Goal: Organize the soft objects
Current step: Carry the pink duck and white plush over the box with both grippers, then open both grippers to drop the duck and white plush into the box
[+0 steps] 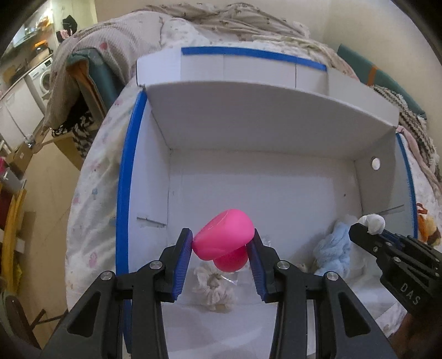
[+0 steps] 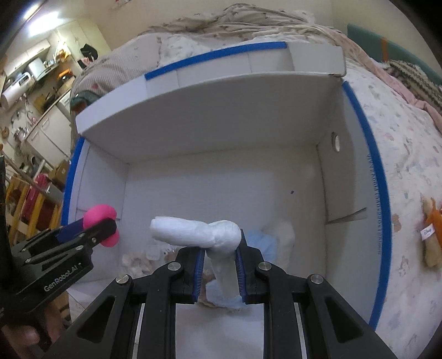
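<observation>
My left gripper is shut on a pink squishy toy and holds it above the floor of a white cardboard box with blue tape on its edges. My right gripper is shut on a white soft plush piece and holds it over the same box. Each gripper shows in the other's view: the right one at the right, the left one at the left. On the box floor lie a cream scrunchie and a light blue fluffy cloth.
The box sits on a bed with a patterned sheet. An orange and tan plush toy lies on the sheet right of the box. Blankets and pillows pile behind it. Furniture and a washing machine stand at the left.
</observation>
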Available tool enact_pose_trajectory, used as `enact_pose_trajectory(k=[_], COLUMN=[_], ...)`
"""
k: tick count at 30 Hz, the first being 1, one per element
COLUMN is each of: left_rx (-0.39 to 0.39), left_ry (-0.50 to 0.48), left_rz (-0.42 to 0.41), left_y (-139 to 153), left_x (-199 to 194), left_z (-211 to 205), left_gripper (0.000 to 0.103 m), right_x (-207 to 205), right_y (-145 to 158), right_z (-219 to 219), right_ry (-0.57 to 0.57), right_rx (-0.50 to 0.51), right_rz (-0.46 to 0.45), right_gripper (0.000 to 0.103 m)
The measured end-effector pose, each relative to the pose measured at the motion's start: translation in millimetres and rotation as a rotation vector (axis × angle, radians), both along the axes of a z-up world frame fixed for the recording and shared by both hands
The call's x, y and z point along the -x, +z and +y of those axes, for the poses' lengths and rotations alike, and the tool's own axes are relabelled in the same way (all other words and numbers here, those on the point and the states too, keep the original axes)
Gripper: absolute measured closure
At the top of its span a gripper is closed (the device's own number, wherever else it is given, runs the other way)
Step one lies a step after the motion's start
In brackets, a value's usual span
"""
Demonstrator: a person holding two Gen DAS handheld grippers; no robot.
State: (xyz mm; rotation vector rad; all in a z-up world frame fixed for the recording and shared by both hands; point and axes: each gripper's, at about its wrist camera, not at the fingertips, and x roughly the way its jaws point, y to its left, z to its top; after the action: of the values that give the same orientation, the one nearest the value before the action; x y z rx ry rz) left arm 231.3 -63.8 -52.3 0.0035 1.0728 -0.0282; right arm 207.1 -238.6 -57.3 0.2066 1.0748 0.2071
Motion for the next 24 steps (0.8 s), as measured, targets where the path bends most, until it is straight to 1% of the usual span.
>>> enact_pose_trajectory(k=[5,10,15,17,19,22,23,24], left_rx=[-0.039,-0.031,-0.037,-0.036,-0.038,-0.041,-0.042,-0.043], left_ry=[-0.004,-0.012,-0.012,-0.006,-0.003,-0.006,-0.010,-0.013], left_rz=[0.016,0.048,0.056,0.060,0.066,0.062,0.054,0.048], left_y=[-7,-14,-16,-17,-18,-19,-17,-16], left_x=[0,-1,-1,-1,-1,-1,0,1], left_z=[-4,-5,-5,-3,-2,-2,-3,-3], left_gripper=[0.066,0.066,0.066,0.066,0.066,0.066,0.066,0.066], right_x=[-3,-6,-5,-7,-10,-9,-8,-7], right_y=[-12,-21,-22,-21,-20,-20,-19,-17], right_z=[-1,-1,2,4,2,-3,-5,-6], right_ry=[-0.006,-0.026,-0.019,-0.020,-0.025,-0.038,-0.040,-0.043], right_rx=[-0.004,-0.004,0.016,0.011,0.000,-0.029,-0.030,-0.037], right_rz=[0.050,0.100,0.093,0.095,0.096,0.101,0.097,0.086], right_gripper=[0.081,0.081,0.081,0.081,0.078,0.063,0.053,0.049])
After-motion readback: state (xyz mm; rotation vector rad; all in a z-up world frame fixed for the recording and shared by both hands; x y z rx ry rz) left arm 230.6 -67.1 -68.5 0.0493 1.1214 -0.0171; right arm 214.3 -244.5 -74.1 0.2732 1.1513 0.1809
